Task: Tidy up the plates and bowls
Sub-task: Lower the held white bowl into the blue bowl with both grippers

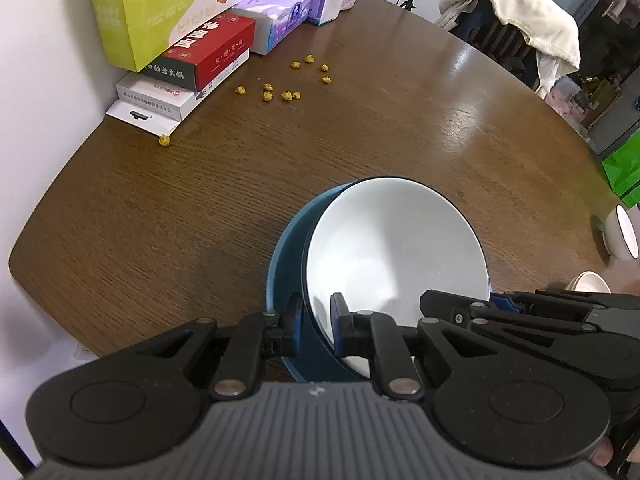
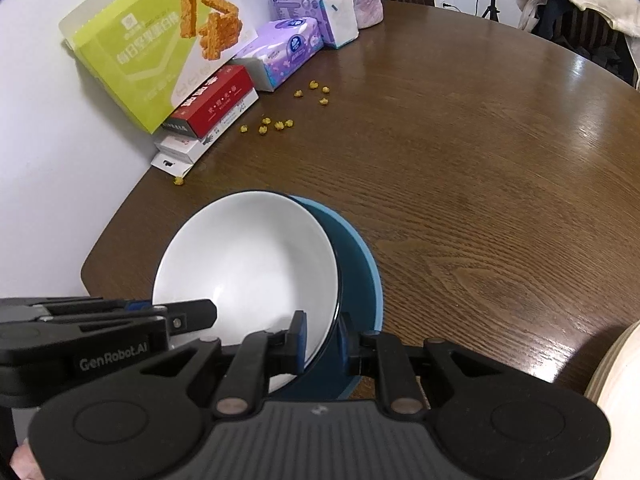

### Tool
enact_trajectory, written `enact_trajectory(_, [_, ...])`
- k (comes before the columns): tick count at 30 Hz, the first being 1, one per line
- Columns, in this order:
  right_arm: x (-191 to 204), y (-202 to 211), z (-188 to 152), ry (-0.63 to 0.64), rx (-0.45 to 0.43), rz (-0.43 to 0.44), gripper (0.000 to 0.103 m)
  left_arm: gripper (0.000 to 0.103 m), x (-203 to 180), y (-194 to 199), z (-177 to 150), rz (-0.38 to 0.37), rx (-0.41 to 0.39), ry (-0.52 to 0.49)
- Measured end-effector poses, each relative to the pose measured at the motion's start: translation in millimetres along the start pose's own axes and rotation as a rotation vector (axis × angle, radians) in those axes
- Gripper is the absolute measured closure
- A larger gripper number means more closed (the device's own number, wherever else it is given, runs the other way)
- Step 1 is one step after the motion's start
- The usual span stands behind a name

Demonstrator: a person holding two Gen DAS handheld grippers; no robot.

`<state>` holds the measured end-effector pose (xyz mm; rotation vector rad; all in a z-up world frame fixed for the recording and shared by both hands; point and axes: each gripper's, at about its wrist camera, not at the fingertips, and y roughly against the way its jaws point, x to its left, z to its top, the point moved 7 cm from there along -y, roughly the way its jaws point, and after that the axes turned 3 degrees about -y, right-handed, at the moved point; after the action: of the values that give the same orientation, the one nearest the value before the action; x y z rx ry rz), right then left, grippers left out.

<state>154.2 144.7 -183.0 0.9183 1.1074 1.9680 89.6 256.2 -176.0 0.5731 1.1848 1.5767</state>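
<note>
A white bowl (image 1: 396, 248) with a dark rim sits tilted inside a wider blue bowl (image 1: 284, 272) on the brown table (image 1: 200, 200). My left gripper (image 1: 317, 318) is shut on the white bowl's near-left rim, one pad inside the bowl and one outside. The right gripper (image 1: 480, 303) comes in from the right edge at the bowl's near-right rim. In the right wrist view the white bowl (image 2: 248, 264) lies in the blue bowl (image 2: 360, 292), and my right gripper (image 2: 322, 338) is shut on its near-right rim. The left gripper (image 2: 160, 307) reaches in from the left.
Stacked boxes (image 1: 192, 60) and purple tissue packs (image 1: 280, 20) stand along the wall at the back left. Several yellow crumbs (image 1: 288, 88) lie near them. A small white bowl (image 1: 622, 236) and a cream dish (image 1: 588, 280) sit at the right edge. A cloth-draped chair (image 1: 520, 12) stands behind the table.
</note>
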Motion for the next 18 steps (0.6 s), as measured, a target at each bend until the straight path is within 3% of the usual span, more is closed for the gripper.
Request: enact_trajectory(18, [5.3, -3.2, -0.1, 0.071, 0.032, -0.055, 0.089, 0.087, -6.5, -1.4, -2.7, 0.010, 0.054, -0.063])
